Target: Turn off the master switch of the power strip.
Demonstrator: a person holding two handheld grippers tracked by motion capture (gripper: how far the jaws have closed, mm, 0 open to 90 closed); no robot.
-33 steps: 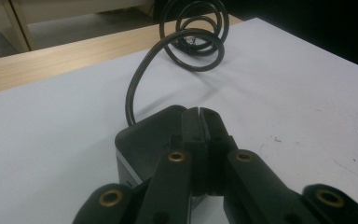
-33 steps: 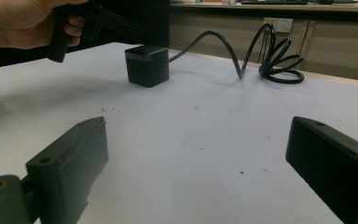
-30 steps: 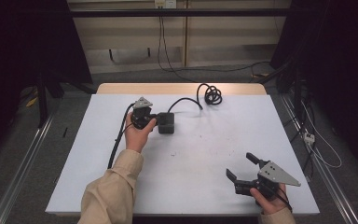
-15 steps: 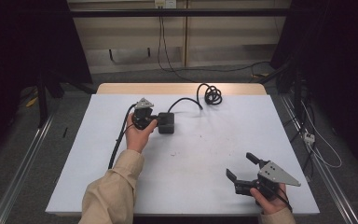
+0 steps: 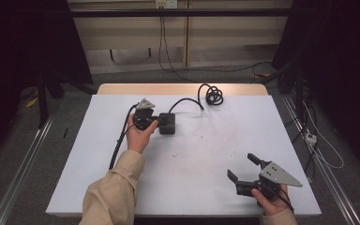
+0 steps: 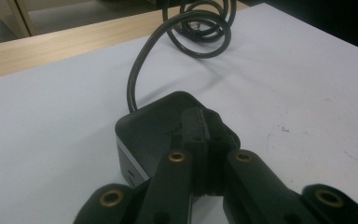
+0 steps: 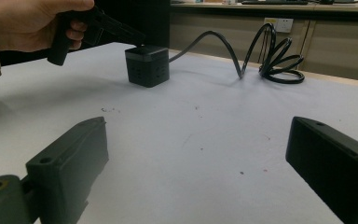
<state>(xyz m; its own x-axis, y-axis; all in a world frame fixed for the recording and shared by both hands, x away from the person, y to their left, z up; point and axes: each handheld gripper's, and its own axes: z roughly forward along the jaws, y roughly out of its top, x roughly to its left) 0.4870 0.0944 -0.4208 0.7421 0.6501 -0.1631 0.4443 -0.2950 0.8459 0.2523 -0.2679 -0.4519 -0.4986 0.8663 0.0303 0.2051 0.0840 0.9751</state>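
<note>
A black cube-shaped power block (image 5: 167, 124) sits on the white table (image 5: 201, 159), left of centre. Its black cable (image 5: 213, 95) runs to a coil at the far edge. My left gripper (image 5: 158, 121) is shut with nothing between its jaws. In the left gripper view its closed tips (image 6: 200, 122) lie over the top of the block (image 6: 142, 133). From the right gripper view, the same gripper (image 7: 139, 38) meets the block's (image 7: 147, 65) top left edge. My right gripper (image 5: 242, 167) stands open near the front right corner, its jaws (image 7: 198, 128) wide apart over bare table.
The cable coil (image 7: 279, 56) lies by the wooden strip at the table's far edge (image 5: 178, 88). The left gripper's own cable (image 5: 120, 140) trails along the table beside the sleeve. Small specks mark the table top. Cables and a socket lie on the floor at right (image 5: 311, 137).
</note>
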